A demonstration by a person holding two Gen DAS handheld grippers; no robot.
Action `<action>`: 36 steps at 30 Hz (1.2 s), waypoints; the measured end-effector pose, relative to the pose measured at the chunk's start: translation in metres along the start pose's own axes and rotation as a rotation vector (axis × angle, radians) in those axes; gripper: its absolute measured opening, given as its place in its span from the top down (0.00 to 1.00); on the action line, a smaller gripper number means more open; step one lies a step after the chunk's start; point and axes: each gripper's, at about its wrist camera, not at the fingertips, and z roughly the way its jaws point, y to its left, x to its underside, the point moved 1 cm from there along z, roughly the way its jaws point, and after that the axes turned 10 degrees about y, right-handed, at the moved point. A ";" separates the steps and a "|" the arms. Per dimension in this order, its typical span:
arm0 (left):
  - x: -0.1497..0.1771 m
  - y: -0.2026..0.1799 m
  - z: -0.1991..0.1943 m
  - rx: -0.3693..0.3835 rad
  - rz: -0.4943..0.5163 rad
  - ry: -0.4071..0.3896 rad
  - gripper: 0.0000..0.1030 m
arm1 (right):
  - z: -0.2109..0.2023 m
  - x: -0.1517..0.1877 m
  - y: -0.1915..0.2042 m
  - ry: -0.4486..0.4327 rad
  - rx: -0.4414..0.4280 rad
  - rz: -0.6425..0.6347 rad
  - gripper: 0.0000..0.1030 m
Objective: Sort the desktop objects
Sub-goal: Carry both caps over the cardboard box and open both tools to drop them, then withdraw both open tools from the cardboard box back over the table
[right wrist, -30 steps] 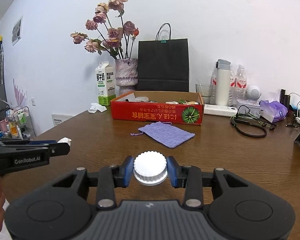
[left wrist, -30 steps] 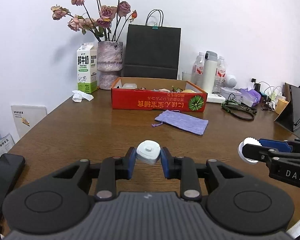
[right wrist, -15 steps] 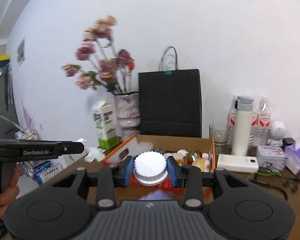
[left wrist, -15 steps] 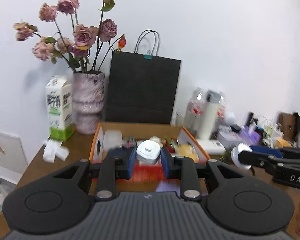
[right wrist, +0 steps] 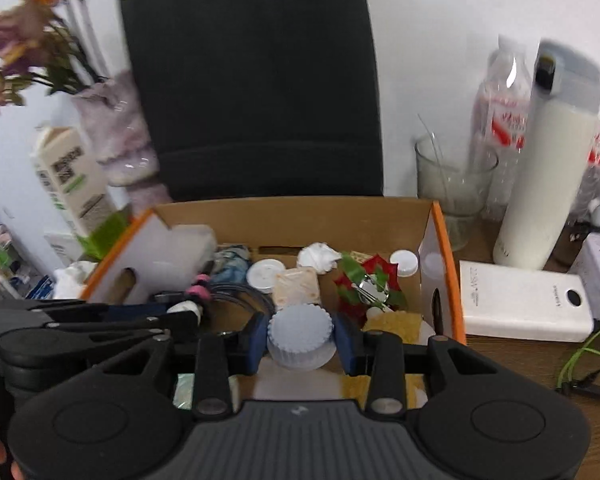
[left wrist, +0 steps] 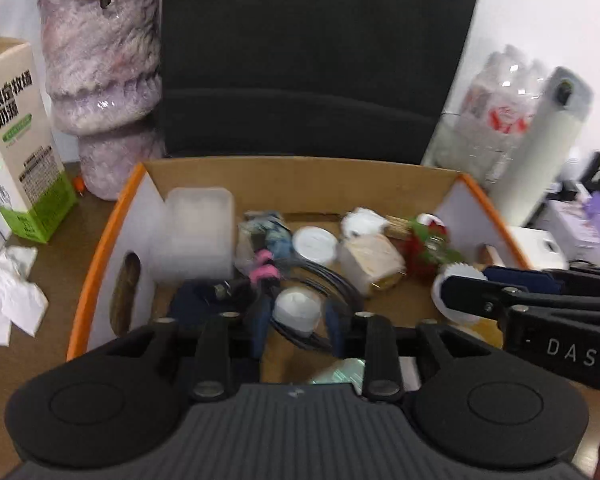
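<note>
We have both grippers over the box now, each one with a load; we judge that the carrying is finished and only the release is left. The box already has many things inside, such as cables, a round lid and a clear case, so a big part of the sorting looks done; what remains on the table outside, we cannot say if it belongs to the task.

The left gripper has its fingers narrow around a small white cap; the cap is rounded and smooth, a little blurred, and it hangs above the black cables in the middle of the box. The right gripper has its fingers closed around a ribbed cap; this one is bigger, white, with fine ridges on its edge, and it is over the right part of the box, near the yellow piece.
</note>
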 end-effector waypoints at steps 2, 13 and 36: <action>-0.003 0.004 -0.002 0.019 -0.009 -0.024 0.44 | 0.008 -0.002 -0.004 0.007 -0.007 0.026 0.59; 0.024 0.021 -0.072 -0.015 -0.077 -0.077 0.13 | -0.054 0.023 0.000 -0.093 0.025 -0.022 0.41; 0.370 -0.035 -0.197 -0.083 -0.018 -0.297 0.00 | -0.182 0.368 0.044 -0.247 0.026 -0.081 0.21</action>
